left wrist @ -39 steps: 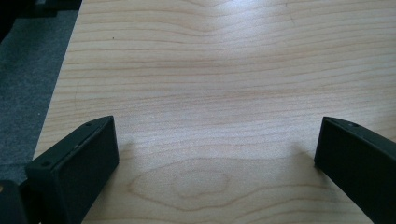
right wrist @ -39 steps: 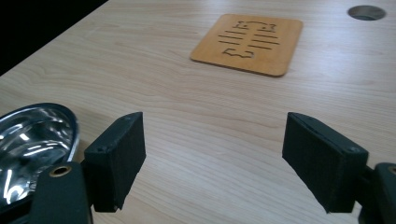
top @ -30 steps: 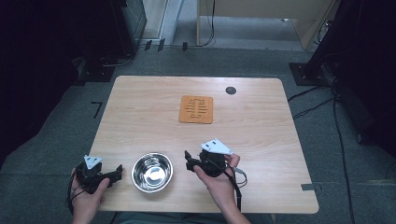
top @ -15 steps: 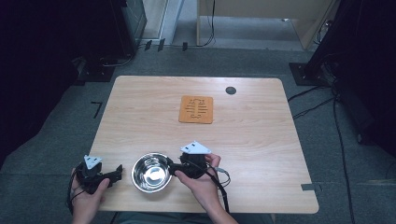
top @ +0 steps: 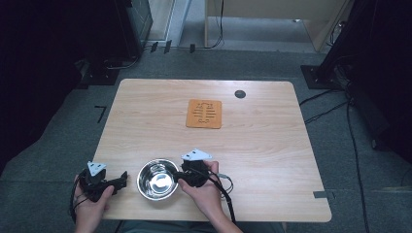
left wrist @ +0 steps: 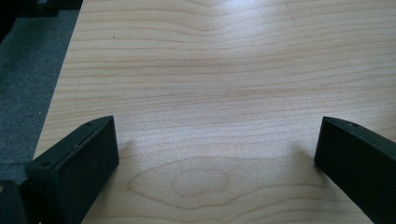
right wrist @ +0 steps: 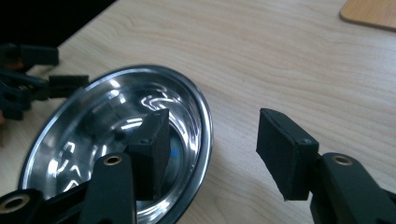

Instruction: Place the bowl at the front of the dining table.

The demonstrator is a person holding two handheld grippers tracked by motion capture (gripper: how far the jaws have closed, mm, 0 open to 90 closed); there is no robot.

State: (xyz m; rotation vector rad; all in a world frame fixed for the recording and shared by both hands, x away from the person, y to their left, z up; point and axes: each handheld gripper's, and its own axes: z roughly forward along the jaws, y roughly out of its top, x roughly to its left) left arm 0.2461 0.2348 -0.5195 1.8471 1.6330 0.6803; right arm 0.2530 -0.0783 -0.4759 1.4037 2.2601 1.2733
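A shiny steel bowl [top: 157,178] sits near the table's front edge, between my two hands. My right gripper [top: 180,175] is open at the bowl's right side. In the right gripper view its jaws straddle the bowl's rim [right wrist: 207,126], one jaw inside the bowl [right wrist: 107,135] and one outside over the wood, with the right gripper [right wrist: 212,144] not closed on it. My left gripper [top: 121,178] rests open on the table to the bowl's left, apart from it. In the left gripper view, the left gripper [left wrist: 217,144] has bare wood between its wide-set jaws.
An orange mat [top: 204,113] with a cut-out pattern lies at the table's middle back. A small dark round disc [top: 240,93] sits behind it to the right. Cables trail over the front edge from my right hand [top: 224,191]. Grey carpet surrounds the wooden table [top: 262,150].
My right gripper has moved left from beside the bowl until its jaws straddle the bowl's right rim. The left gripper and the bowl have stayed in place.
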